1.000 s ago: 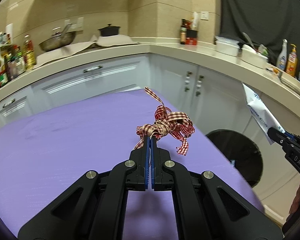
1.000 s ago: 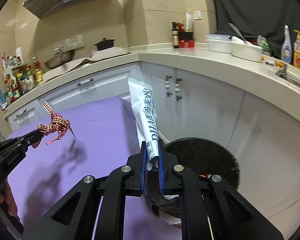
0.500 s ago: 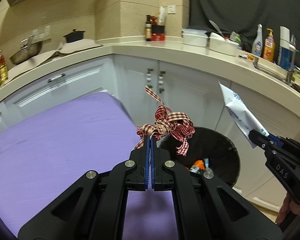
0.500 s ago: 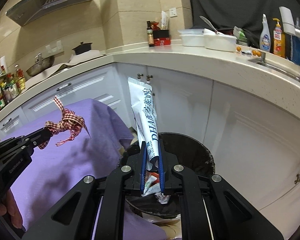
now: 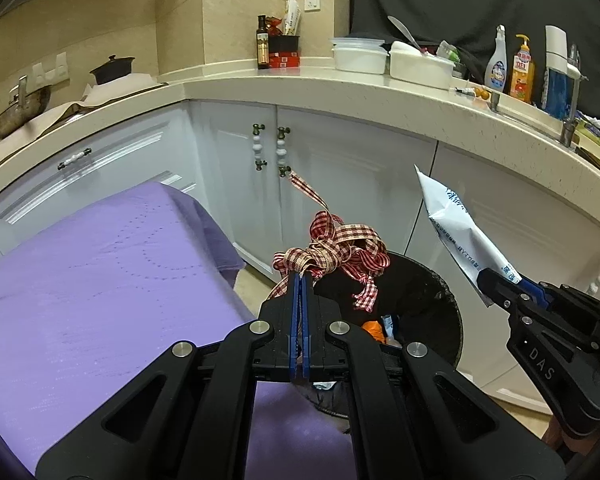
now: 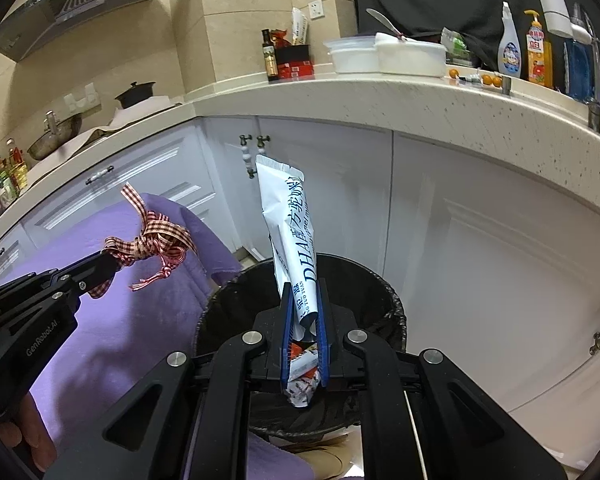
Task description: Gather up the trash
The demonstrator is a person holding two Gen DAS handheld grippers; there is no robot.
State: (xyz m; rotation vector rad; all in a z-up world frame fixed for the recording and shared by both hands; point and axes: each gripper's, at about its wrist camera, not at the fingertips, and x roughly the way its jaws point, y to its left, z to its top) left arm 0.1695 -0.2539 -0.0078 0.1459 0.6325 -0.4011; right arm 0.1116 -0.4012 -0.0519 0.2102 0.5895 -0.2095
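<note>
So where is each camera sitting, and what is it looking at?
Left wrist: rides the left gripper, looking along its fingers at the checked ribbon it pinches above the black bin; the right gripper shows too.
Right wrist: rides the right gripper, looking at the white packet it clamps over the bin; the left gripper and a hand show.
Shared: bin, ribbon, packet, purple cloth, counter.

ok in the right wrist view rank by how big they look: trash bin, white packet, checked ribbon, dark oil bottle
1. trash bin
2. white packet
3. checked ribbon
4. dark oil bottle

The bottle stands far back on the counter, so its small look is partly distance.
</note>
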